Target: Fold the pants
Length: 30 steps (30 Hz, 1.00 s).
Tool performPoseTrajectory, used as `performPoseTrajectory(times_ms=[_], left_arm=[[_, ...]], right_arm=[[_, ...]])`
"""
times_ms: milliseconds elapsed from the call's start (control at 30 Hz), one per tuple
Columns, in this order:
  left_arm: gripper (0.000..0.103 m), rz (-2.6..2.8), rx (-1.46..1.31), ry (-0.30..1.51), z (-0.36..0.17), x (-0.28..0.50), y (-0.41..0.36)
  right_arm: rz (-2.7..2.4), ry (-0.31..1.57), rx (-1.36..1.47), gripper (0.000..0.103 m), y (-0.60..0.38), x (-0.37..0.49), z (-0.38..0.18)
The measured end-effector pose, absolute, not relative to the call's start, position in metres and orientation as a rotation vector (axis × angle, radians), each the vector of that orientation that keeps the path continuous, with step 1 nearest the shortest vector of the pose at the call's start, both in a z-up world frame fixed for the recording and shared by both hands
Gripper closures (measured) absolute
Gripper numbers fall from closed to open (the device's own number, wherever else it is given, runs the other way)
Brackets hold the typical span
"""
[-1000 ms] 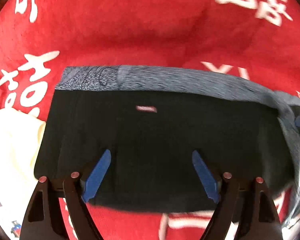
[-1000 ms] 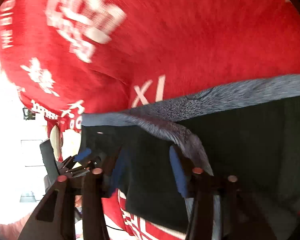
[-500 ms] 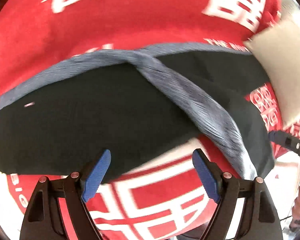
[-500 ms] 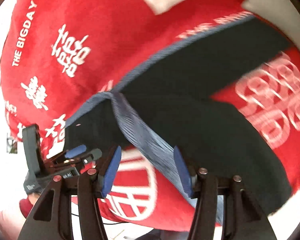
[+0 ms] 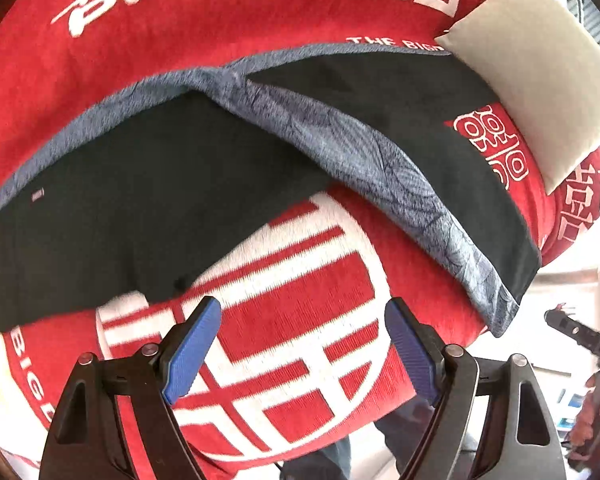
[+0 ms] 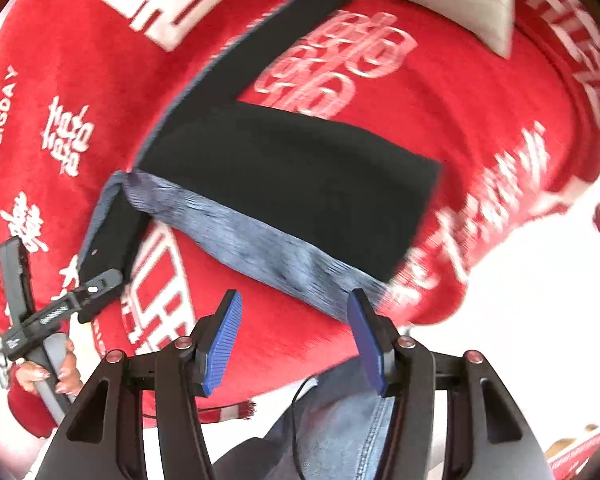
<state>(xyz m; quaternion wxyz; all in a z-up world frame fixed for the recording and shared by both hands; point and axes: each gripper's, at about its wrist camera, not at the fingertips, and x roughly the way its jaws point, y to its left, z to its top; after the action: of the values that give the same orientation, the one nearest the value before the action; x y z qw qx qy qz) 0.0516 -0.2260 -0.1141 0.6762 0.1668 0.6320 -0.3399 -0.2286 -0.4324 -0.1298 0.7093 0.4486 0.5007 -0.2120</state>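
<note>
The pants (image 5: 148,200), black with a grey-blue side stripe, lie spread flat on the red blanket (image 5: 284,360), bent in a V at the stripe, with the far leg running up to touch the pale cushion (image 5: 540,92) that sits on the blanket's far part. The left gripper (image 5: 302,348) hangs over the blanket just off the pants' near edge, blue pads spread with nothing between them. The right gripper (image 6: 296,340) hangs likewise at the stripe's near end, jaws apart and empty

Red blanket (image 6: 100,92) — white print "THE BIGDAY"; large Chinese characters, unreadable here.
</note>
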Motion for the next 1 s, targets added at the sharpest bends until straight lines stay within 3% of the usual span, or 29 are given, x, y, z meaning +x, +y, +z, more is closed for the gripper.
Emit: performPoseTrajectory(times_ms=[333,733,767,833,867,1000], left_arm=[[0.018,-0.759,0.413,1.467,-0.138,0.028,-0.253],[0.018,-0.774,0.471,1.500,-0.155,0.013,-0.271],[0.018,-0.775,0.475,1.502,-0.157,0.012,-0.271],[0.018,-0.777,0.480,1.508,-0.158,0.011,-0.272],[0.018,-0.781,0.473,1.509,-0.158,0.011,-0.273],[0.018,-0.802,0.429,1.512,-0.155,0.011,-0.279]], right_arm=[[-0.439,1.170,1.004,0.044,-0.435,-0.251,-0.174],[-0.305,1.110,1.138,0.045,-0.441,-0.249,-0.215],[-0.285,1.111,1.130,0.051,-0.439,-0.245,-0.215],[-0.261,1.137,1.132,0.088,-0.434,-0.238,-0.218],[-0.266,1.153,1.146,0.100,-0.434,-0.237,-0.218],[-0.256,1.074,1.216,0.100,-0.442,-0.243,-0.194]])
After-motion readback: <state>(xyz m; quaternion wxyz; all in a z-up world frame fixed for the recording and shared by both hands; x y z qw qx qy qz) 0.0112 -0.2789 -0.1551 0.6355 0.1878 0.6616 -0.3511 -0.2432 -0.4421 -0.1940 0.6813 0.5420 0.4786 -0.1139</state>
